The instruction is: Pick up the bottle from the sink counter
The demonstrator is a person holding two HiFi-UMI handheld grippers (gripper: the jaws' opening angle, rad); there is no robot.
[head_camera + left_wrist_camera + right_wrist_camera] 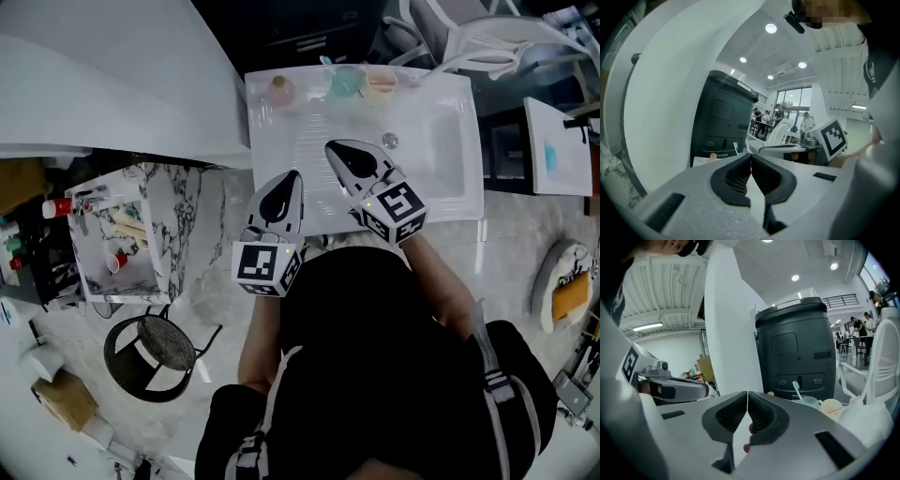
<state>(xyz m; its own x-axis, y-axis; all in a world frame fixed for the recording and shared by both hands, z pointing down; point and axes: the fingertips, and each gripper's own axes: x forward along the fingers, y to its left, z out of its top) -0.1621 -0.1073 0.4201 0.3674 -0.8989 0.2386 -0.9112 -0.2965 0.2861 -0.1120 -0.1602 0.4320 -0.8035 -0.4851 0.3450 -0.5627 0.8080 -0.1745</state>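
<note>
A small pinkish bottle [279, 91] stands at the back left of the white sink counter [450, 202]. Only its cap [712, 156] peeks over my left gripper's body in the left gripper view. My left gripper [292, 176] hovers over the sink's front left part, well short of the bottle. Its jaws are shut with nothing between them [751, 157]. My right gripper [331, 146] is over the basin's middle, to the right of the left one and a little nearer the back. Its jaws are also shut and empty [747, 394]. Both point toward the back ledge.
A teal cup with a toothbrush [345, 82] and a peach cup [381, 82] stand on the back ledge to the right of the bottle. The drain [390, 141] lies just right of my right gripper. A dark grey cabinet [797, 348] stands behind the sink. A black wire stool [155, 347] is on the floor to the left.
</note>
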